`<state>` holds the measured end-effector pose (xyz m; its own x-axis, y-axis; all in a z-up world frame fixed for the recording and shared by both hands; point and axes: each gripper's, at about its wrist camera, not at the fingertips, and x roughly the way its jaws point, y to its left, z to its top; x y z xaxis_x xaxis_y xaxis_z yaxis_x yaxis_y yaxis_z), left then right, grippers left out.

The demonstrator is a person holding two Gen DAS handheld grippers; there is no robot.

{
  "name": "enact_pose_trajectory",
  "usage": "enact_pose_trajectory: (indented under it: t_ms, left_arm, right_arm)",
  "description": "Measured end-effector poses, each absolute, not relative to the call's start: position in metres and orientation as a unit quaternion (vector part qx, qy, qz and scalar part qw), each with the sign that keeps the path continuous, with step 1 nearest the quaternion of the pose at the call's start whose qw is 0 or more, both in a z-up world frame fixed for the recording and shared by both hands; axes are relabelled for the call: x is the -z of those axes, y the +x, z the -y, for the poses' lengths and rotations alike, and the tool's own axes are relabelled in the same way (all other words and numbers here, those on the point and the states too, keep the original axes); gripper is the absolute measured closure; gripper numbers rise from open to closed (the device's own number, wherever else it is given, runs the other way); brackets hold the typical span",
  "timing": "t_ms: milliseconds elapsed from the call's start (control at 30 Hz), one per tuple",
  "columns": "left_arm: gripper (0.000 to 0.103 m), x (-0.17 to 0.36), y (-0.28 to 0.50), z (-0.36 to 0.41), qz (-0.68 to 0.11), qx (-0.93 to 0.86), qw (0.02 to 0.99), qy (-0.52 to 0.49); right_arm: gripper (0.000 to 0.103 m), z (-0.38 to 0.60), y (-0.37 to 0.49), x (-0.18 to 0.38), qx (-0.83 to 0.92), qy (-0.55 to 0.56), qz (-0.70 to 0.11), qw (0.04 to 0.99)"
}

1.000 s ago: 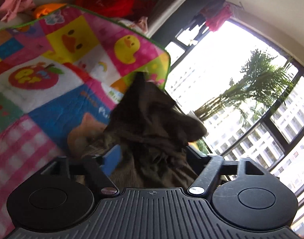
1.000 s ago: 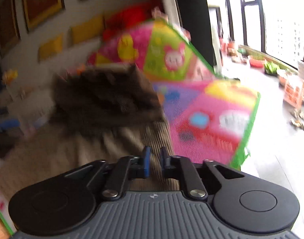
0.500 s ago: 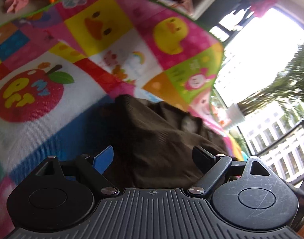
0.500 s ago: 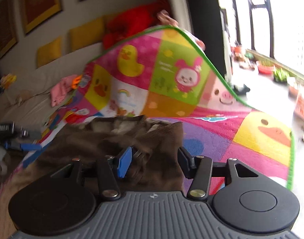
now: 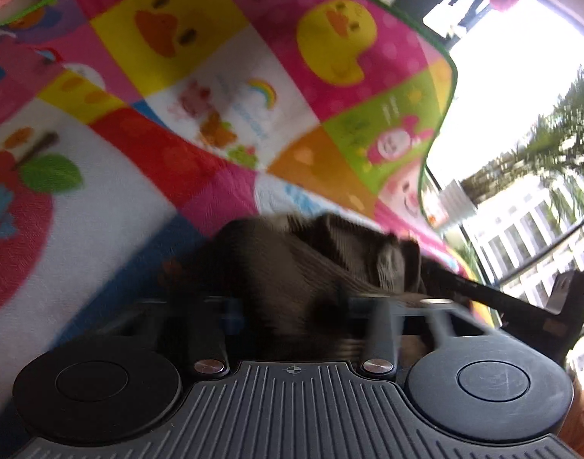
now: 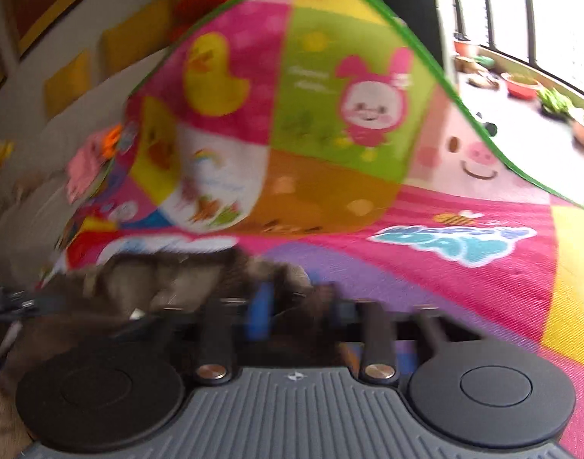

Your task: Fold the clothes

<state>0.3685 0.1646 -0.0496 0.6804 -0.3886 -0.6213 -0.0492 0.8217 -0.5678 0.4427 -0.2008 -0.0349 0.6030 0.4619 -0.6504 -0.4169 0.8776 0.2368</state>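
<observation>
- The left gripper (image 5: pixel 292 306) has its jaws clamped tight on a fold of the brown corduroy garment (image 5: pixel 311 267), which bunches straight ahead of it and low on the play mat (image 5: pixel 101 210).
- The garment's long axis seems to run across the view, from this gripper toward the other; blur hides the exact pinch point.
- The right gripper (image 6: pixel 296 306) is closing, its jaws narrowing with brown cloth between them, the blue finger (image 6: pixel 259 308) against the fabric.
- In the right wrist view the garment (image 6: pixel 169 279) spreads leftward from the jaws, so each hand sits at one end of it, neither clearly nearer.
- The mat is bright patchwork with ducks, a pig and a green border, its far edge curled upward.
- Beyond it are a pale sofa (image 6: pixel 32 206) with a pink cloth (image 6: pixel 85 168), then tall windows (image 5: pixel 521 134) on the right.
</observation>
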Motion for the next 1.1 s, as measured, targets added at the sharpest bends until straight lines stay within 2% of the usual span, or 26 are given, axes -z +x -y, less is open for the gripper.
enact_pose_trajectory:
  t_ms: [33,100,333,500,600,667,733,800,833,867,900,967,1033,1100]
  left_arm:
    - [0.09,0.048,0.366,-0.162,-0.388,0.104,0.872,-0.279]
    - [0.092,0.037,0.352,-0.158,-0.375,0.123,0.877,-0.274]
    - [0.093,-0.029,0.252,-0.151,-0.301,0.171,0.908,-0.234]
    - [0.09,-0.04,0.171,-0.135,-0.285,0.177,0.925,-0.178]
    - [0.077,-0.021,0.127,-0.128,-0.305,0.17,0.925,-0.15]
    - [0.066,-0.005,0.103,-0.13,-0.321,0.174,0.917,-0.162]
    - [0.05,0.009,0.079,-0.133,-0.335,0.179,0.908,-0.177]
    - [0.04,0.019,0.061,-0.14,-0.335,0.186,0.9,-0.209]
    - [0.028,0.02,0.055,-0.146,-0.33,0.188,0.897,-0.225]
    - [0.022,0.02,0.051,-0.152,-0.323,0.19,0.895,-0.244]
    - [0.015,0.019,0.05,-0.159,-0.313,0.193,0.892,-0.263]
    - [0.01,0.017,0.054,-0.167,-0.298,0.198,0.884,-0.301]
    - [0.009,0.019,0.07,-0.166,-0.297,0.198,0.872,-0.336]
    - [0.008,0.03,0.091,-0.159,-0.315,0.194,0.853,-0.367]
  right_arm:
    - [0.09,0.202,0.435,0.029,-0.248,0.029,-0.366,0.897]
    - [0.091,0.204,0.42,0.018,-0.254,0.027,-0.354,0.9]
    - [0.092,0.264,0.311,-0.056,-0.292,0.048,-0.27,0.916]
    - [0.092,0.291,0.219,-0.053,-0.303,0.011,-0.259,0.917]
    - [0.09,0.3,0.174,-0.03,-0.283,-0.033,-0.274,0.919]
    - [0.083,0.305,0.147,-0.009,-0.264,-0.063,-0.289,0.918]
    - [0.083,0.317,0.132,0.009,-0.262,-0.036,-0.316,0.911]
    - [0.075,0.333,0.124,0.02,-0.257,0.013,-0.335,0.906]
    - [0.063,0.341,0.122,0.021,-0.253,0.036,-0.337,0.906]
    - [0.054,0.347,0.121,0.021,-0.247,0.054,-0.334,0.908]
    - [0.051,0.353,0.122,0.018,-0.244,0.072,-0.329,0.909]
    - [0.044,0.359,0.13,0.012,-0.247,0.105,-0.318,0.909]
    - [0.036,0.36,0.144,0.009,-0.25,0.133,-0.308,0.908]
    - [0.033,0.353,0.16,0.014,-0.254,0.143,-0.307,0.906]
